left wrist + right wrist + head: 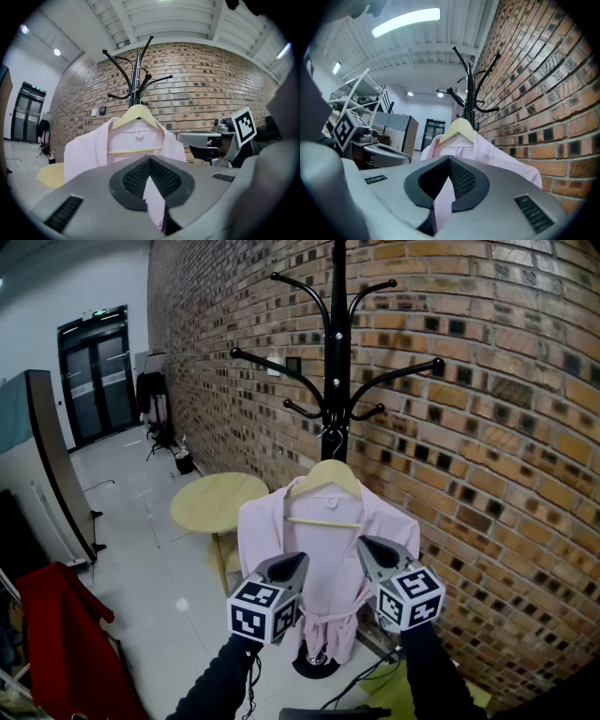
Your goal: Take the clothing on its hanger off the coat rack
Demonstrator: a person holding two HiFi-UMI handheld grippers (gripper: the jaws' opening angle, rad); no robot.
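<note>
1. Find the coat rack (336, 352): a black pole with two tiers of curved hooks, standing just in front of the brick wall (487, 427)
2. Find the pale pink garment (328, 549). It hangs on a light wooden hanger (326, 476), still on the rack. The hanger's top sits against the pole just below the lower tier of hooks; you cannot tell which hook carries it. The cloth drapes in front of the pole down to near the rack's round base (314, 667)
3. Check the left gripper (298, 562). It is held roughly level in front of the garment's lower left part. Its jaws are closed tip to tip with nothing between them. The pink visible in the slot behind the tips is the garment beyond, not cloth in the grip
4. Check the right gripper (366, 546). It is held roughly level in front of the garment's lower right part, on the wall side. Its jaws are also closed and hold nothing
5. Note that the two grippers stand side by side and apart, with the garment's front showing between them in the head view
6. Note the surroundings: a round yellow tabletop (217, 500) stands left of the garment, a red cloth (56, 634) lies at lower left, and a dark double door (94, 376) closes the far end
</note>
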